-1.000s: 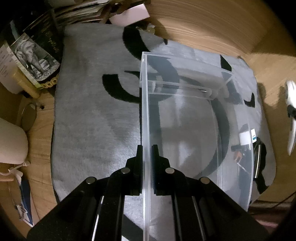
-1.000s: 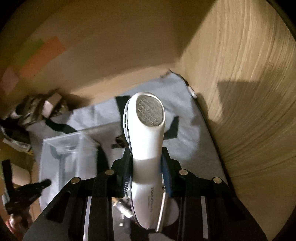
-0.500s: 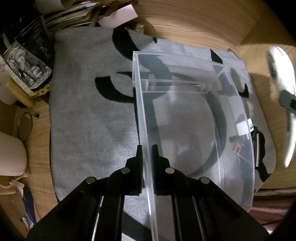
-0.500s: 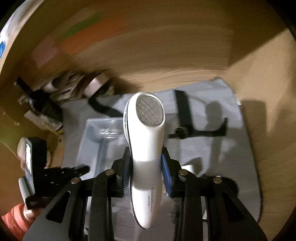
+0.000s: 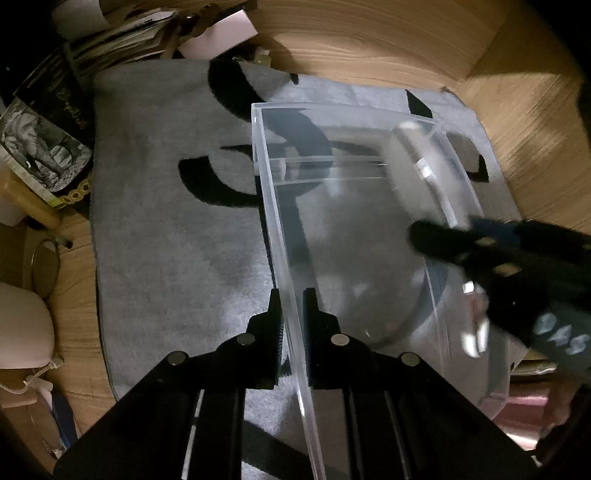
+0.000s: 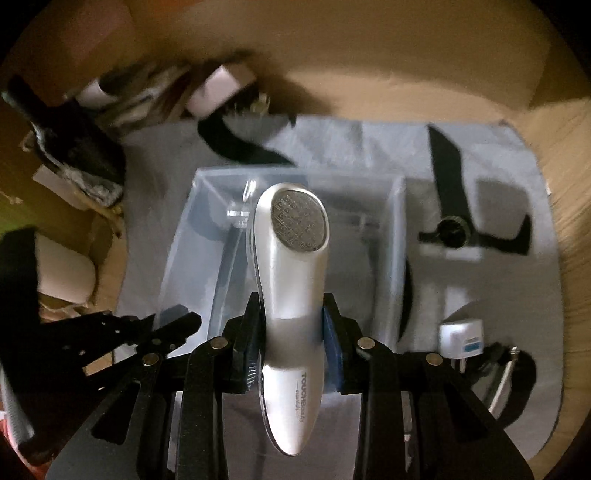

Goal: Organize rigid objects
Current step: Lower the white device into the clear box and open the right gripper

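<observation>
A clear acrylic box (image 5: 354,229) stands on a grey mat (image 5: 166,221). My left gripper (image 5: 291,299) is shut on the box's left wall. My right gripper (image 6: 291,306) is shut on a white handheld device (image 6: 291,288) with a round metal grid head, and holds it over the box (image 6: 280,236). In the left wrist view the device (image 5: 424,173) appears blurred over the box's right side, with the right gripper (image 5: 498,254) behind it. The left gripper (image 6: 162,328) shows at the box's left wall in the right wrist view.
A white plug adapter (image 6: 461,338), a cable (image 6: 509,373) and a small black round item (image 6: 452,230) lie on the mat right of the box. Books and clutter (image 5: 55,140) crowd the left edge. A wooden wall (image 5: 369,33) rises behind.
My right gripper has carried the white device leftward and down, from beside the mat to over the clear box. My left gripper keeps its hold on the box wall.
</observation>
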{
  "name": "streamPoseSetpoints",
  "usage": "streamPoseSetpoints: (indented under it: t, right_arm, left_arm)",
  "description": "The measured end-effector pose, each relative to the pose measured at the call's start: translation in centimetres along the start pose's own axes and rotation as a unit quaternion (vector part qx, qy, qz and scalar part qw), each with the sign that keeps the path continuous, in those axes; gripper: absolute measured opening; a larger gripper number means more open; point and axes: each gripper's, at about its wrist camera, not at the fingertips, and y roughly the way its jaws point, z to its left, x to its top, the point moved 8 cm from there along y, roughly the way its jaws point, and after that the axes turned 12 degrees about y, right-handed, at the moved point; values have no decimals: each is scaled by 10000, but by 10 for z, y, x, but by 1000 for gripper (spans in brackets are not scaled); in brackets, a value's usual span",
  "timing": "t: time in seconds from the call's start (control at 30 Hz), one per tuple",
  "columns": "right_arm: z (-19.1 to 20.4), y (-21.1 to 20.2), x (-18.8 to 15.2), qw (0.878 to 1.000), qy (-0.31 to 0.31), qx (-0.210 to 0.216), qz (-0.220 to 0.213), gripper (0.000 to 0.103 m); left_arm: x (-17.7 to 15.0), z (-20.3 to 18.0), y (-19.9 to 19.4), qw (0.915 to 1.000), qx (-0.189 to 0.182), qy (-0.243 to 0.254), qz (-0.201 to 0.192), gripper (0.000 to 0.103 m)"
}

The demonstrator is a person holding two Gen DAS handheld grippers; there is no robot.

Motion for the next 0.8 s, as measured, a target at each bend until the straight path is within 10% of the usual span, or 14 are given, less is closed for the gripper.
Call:
streamPoseSetpoints:
  t: [0.5, 0.8]
  right_arm:
    - [12, 44, -24, 9966, -196, -163, 782, 31]
    - [11, 19, -23, 9983, -193, -75, 543, 31]
  left_arm:
    - [0, 1, 0, 10000, -44, -10, 19, 8]
    - [1, 0, 1, 9999, -12, -75, 71, 8]
